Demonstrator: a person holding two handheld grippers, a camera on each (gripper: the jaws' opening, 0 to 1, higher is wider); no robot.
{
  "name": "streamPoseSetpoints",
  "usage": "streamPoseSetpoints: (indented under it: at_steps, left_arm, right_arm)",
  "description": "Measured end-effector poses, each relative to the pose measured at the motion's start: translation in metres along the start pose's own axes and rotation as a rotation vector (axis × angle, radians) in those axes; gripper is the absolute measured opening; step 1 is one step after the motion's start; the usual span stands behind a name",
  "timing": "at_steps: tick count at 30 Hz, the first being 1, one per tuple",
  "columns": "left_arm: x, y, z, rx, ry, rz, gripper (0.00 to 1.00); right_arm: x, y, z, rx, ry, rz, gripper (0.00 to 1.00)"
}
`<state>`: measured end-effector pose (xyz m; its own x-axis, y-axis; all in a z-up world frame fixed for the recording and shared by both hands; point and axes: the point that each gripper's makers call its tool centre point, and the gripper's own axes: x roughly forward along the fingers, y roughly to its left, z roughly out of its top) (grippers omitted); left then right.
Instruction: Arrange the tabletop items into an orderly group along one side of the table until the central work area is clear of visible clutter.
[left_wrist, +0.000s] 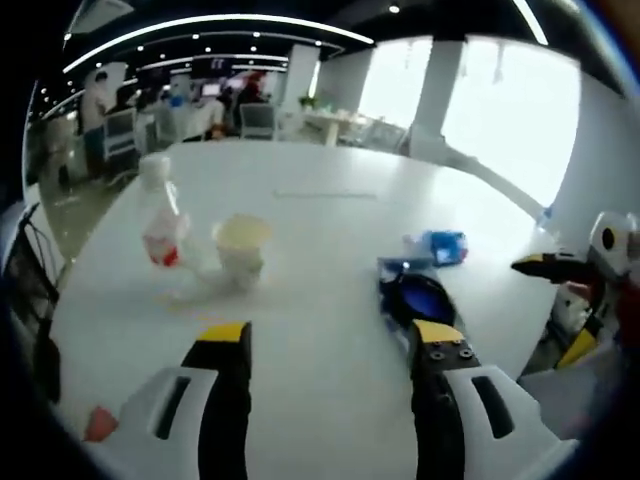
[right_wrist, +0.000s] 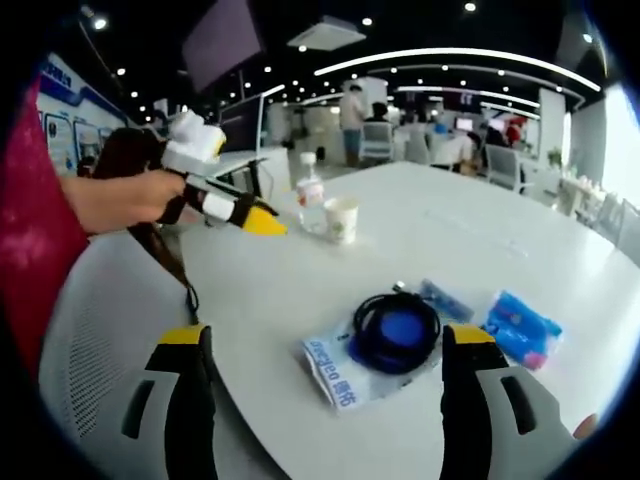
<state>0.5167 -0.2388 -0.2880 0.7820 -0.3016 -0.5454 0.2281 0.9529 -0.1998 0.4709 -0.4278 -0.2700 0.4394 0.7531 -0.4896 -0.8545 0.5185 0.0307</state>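
A wide white desk (right_wrist: 520, 250) carried everything, with an open office of chairs, desks and standing people behind it under curved ceiling lights. In the right gripper view a white perforated chair back (right_wrist: 95, 330) stood against the near desk edge, and a dark cord hung over that edge beside it.

In the left gripper view, a clear plastic bottle (left_wrist: 161, 215) with a red label and white cap stood upright, with a pale paper cup (left_wrist: 241, 247) just beside it, both well in from the desk edge. In the right gripper view the two stood close together, farther in from the near edge than the cable.

A coil of black cable (right_wrist: 395, 330) lay on a flat blue-and-white packet (right_wrist: 335, 372) near the near edge in the right gripper view, and a blue pouch (right_wrist: 522, 325) lay just beside them. A small grey piece touched the coil's far side; what it was could not be told.

The left claw (left_wrist: 330, 340) hovered above bare desk, its jaws wide apart and holding nothing, the coil lying close by its right jaw. The right claw (right_wrist: 325, 345) had its jaws spread apart over the coil and packet, gripping nothing. A hand (right_wrist: 135, 198) held the left claw in the air over the near desk edge, short of the bottle.
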Motion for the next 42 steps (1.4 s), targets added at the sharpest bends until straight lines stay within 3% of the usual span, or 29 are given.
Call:
streamPoseSetpoints:
  at_steps: [23,42]
  left_arm:
    - [0.007,-0.086,-0.047,0.019,0.132,-0.109,0.59]
    - [0.015,-0.135,-0.088,-0.039,0.262,-0.152,0.58]
  right_arm:
    - [-0.017,-0.045,-0.013,-0.036,0.025,0.014,0.93]
    - [0.001,-0.096,-0.013,-0.086,0.055,0.063,0.93]
